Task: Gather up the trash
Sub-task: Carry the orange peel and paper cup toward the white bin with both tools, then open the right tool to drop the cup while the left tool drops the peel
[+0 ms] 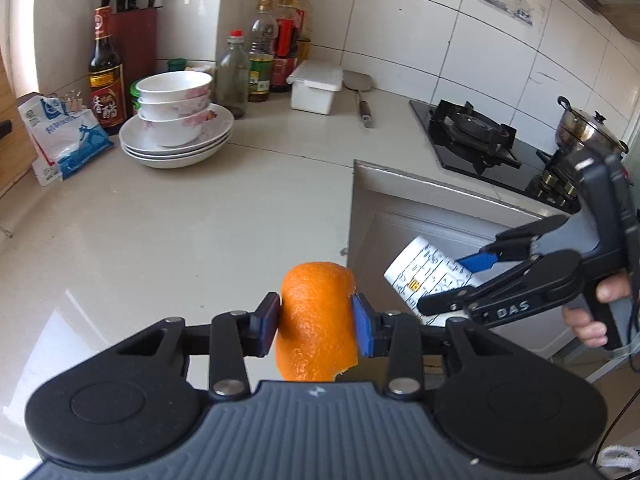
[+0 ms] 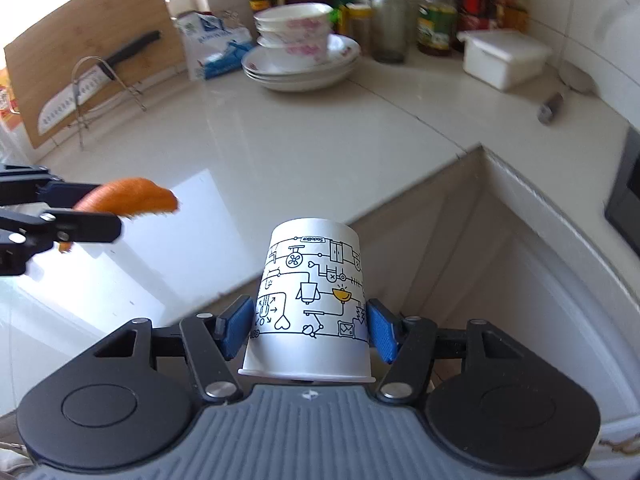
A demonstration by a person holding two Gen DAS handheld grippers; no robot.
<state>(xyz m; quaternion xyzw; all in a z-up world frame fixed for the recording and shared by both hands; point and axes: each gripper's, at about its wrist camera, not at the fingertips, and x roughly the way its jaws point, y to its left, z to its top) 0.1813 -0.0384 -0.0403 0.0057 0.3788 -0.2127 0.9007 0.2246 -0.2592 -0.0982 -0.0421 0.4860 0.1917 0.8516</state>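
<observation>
My left gripper (image 1: 316, 320) is shut on a piece of orange peel (image 1: 318, 320) and holds it in the air above the cream countertop (image 1: 180, 240). My right gripper (image 2: 310, 324) is shut on a white paper cup (image 2: 312, 304) with line drawings, its rim toward the camera, held near the counter's corner edge. In the left wrist view the right gripper (image 1: 460, 280) and the cup (image 1: 424, 276) show at the right, off the counter. In the right wrist view the left gripper (image 2: 104, 212) with the peel (image 2: 132, 200) shows at the left.
Stacked bowls on plates (image 1: 176, 128), a blue-white bag (image 1: 64, 136), sauce bottles (image 1: 264, 56), a knife block (image 1: 134, 40) and a white box (image 1: 316, 86) stand at the back. A gas stove (image 1: 476, 136) with a pot (image 1: 588, 124) is right. A cutting board (image 2: 80, 76) leans at the left.
</observation>
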